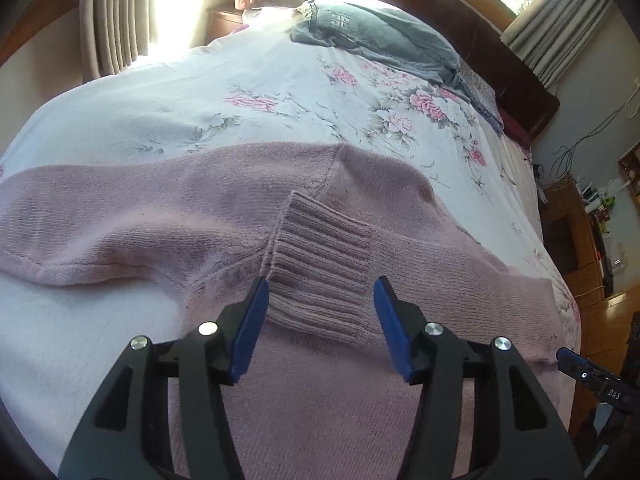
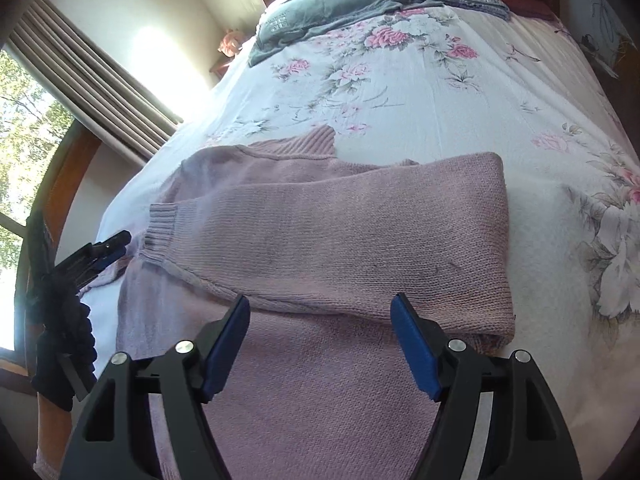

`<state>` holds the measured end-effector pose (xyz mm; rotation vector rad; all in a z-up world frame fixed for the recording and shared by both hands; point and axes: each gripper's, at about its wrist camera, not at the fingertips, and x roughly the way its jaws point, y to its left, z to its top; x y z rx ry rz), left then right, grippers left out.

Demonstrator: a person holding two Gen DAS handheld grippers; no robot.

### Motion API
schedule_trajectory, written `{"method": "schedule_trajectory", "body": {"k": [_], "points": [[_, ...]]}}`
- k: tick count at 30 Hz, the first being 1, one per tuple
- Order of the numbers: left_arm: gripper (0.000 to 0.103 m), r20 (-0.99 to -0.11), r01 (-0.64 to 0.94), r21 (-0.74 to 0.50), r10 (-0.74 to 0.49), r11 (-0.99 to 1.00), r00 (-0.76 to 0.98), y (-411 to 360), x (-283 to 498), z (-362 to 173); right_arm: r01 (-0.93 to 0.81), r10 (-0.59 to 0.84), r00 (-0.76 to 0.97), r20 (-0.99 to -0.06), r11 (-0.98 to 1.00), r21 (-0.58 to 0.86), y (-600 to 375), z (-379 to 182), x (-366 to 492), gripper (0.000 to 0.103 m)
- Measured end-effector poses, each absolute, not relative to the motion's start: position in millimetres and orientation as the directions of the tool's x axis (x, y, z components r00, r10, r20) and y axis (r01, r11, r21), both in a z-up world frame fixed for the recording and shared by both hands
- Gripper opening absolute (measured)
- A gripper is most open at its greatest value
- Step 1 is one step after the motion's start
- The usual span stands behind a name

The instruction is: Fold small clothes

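Both tongs wide open, holding nothing: left tongs (image 1: 318, 330) straddle the ribbed cuff (image 1: 320, 276), right tongs (image 2: 320, 340) over folded sleeve (image 2: 360, 232); pinch sweater (image 2: 312, 392) hem corners evenly, fold toward the bed's head edge.

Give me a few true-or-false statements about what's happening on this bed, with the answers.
1. The sweater is pink. True.
2. The left gripper is clamped on the cuff. False: its jaws stand open on either side of the cuff.
3. A sleeve is folded across the sweater's body. True.
4. The right gripper holds a sock. False: it is open and holds nothing.
5. Grey clothes lie near the headboard. True.
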<state>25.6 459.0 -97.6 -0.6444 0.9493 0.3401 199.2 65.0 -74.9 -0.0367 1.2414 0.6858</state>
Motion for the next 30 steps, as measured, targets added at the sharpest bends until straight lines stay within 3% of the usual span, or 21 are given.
{"method": "schedule_trajectory", "body": {"k": [10, 14, 23, 30], "points": [[0.061, -0.893, -0.843, -0.269, 0.208, 0.465, 0.400, 631.9, -159.6, -129.5, -0.540, 0.480, 0.109, -0.871, 0.764, 0.353, 115.2, -86.0, 158.2, 0.079], [0.058, -0.871, -0.869, -0.388, 0.185, 0.308, 0.455, 681.4, -214.3, -152.3, -0.507, 0.456, 0.075, -0.887, 0.783, 0.360, 129.0, -109.4, 156.1, 0.079], [0.058, -0.768, -0.795, -0.582, 0.207, 0.171, 0.607, 741.3, -227.0, -167.2, -0.485, 0.402, 0.094, -0.911, 0.818, 0.311, 135.6, -118.2, 149.0, 0.080], [0.057, -0.756, -0.793, -0.589, 0.243, 0.152, 0.608, 769.0, -217.1, -174.7, -0.465, 0.372, 0.117, -0.921, 0.840, 0.280, 125.7, -114.0, 140.4, 0.079]]}}
